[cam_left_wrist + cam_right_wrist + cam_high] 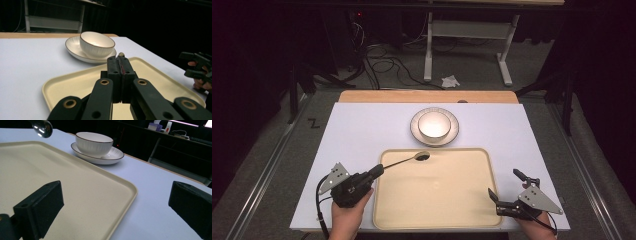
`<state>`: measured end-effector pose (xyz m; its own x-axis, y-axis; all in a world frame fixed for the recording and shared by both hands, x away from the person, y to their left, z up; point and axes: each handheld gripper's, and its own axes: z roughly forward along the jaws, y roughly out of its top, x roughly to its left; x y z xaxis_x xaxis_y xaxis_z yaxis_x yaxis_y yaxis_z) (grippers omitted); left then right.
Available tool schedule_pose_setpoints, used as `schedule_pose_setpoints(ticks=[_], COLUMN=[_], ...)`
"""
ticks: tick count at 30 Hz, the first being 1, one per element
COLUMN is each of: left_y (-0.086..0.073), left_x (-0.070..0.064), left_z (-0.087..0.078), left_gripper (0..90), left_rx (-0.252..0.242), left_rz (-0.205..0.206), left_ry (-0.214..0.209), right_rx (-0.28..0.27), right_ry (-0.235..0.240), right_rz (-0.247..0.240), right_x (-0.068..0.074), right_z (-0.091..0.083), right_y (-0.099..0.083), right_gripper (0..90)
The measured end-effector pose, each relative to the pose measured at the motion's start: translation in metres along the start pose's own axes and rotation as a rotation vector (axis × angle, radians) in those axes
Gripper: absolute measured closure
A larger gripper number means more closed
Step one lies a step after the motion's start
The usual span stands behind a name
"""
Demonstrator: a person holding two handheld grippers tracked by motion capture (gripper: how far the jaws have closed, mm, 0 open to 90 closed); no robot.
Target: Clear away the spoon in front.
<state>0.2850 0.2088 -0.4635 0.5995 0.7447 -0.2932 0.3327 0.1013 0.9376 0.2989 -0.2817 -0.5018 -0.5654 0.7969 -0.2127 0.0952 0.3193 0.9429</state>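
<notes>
My left gripper (377, 172) clamps the spoon (404, 160), its head over the tray's (437, 215) far-left corner, apparently airborne; bowl (434, 124) untouched near the table's far edge; right gripper (493, 200) gapes empty.

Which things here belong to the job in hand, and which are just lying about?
In the job: the spoon clamped in the left gripper; the tray under it; the bowl on its saucer; the open right gripper.

Lying about: crumpled paper and cables on the floor.
</notes>
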Motion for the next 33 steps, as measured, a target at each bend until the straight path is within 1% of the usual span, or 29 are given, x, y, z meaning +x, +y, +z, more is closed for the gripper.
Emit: schedule_pose_setpoints(ticks=[3, 4, 7, 8, 9, 10, 11, 12, 14, 17, 19, 20, 24, 28, 30, 33], left_y=[-0.003, -0.003, -0.006, -0.008, -0.01, -0.012, -0.012, -0.016, -0.019, -0.024, -0.028, -0.03, -0.036, -0.04, -0.043, -0.047], left_x=[-0.002, -0.002, 0.002, 0.004, 0.007, 0.009, 0.009, 0.014, 0.017, 0.021, 0.024, 0.025, 0.029, 0.029, 0.03, 0.033], left_z=[-0.003, -0.004, 0.0, 0.003, 0.005, 0.007, 0.007, 0.011, 0.014, 0.018, 0.022, 0.024, 0.029, 0.033, 0.035, 0.037], left_gripper=[89.8, 89.8, 89.8, 89.8, 89.8, 89.8, 89.7, 89.8, 89.8, 89.7, 89.7, 89.7, 89.7, 89.6, 89.5, 89.3], left_rx=[-0.003, -0.002, 0.015, 0.026, 0.033, 0.043, 0.043, 0.07, 0.089, 0.108, 0.133, 0.138, 0.18, 0.206, 0.221, 0.234], left_rz=[-0.017, -0.03, -0.086, -0.116, -0.145, -0.167, -0.167, -0.201, -0.215, -0.264, -0.291, -0.314, -0.356, -0.365, -0.379, -0.412], left_ry=[-0.032, -0.05, -0.112, -0.137, -0.152, -0.162, -0.162, -0.185, -0.193, -0.218, -0.245, -0.252, -0.254, -0.252, -0.242, -0.244], right_rx=[-0.004, -0.004, -0.004, 0.004, 0.006, 0.01, 0.008, 0.009, 0.01, 0.013, 0.013, 0.012, 0.006, 0.01, 0.009, 0.008], right_ry=[0.001, 0.002, 0.001, 0.0, 0.0, 0.002, 0.003, 0.004, 0.004, 0.004, 0.004, 0.004, 0.009, 0.007, 0.008, 0.007], right_rz=[-0.001, -0.001, -0.001, -0.007, -0.003, -0.003, -0.002, 0.001, 0.001, 0.0, -0.011, -0.011, -0.003, 0.0, -0.003, -0.007], right_x=[0.0, 0.0, -0.001, -0.001, -0.001, -0.001, -0.001, 0.0, 0.0, 0.0, -0.001, -0.001, 0.0, 0.0, -0.001, -0.001], right_z=[0.0, 0.0, 0.001, 0.001, 0.001, 0.001, 0.002, 0.002, 0.002, 0.002, 0.002, 0.002, 0.002, 0.002, 0.002, 0.001], right_y=[0.0, 0.0, 0.0, 0.0, 0.0, 0.0, -0.001, -0.001, -0.001, -0.001, -0.001, -0.001, -0.001, -0.001, -0.001, 0.0], right_gripper=[0.6, 0.6, 0.5, 0.6, 0.6, 0.6, 0.5, 0.6, 0.5, 0.6, 0.6, 0.6, 0.5, 0.6, 0.6, 0.6])
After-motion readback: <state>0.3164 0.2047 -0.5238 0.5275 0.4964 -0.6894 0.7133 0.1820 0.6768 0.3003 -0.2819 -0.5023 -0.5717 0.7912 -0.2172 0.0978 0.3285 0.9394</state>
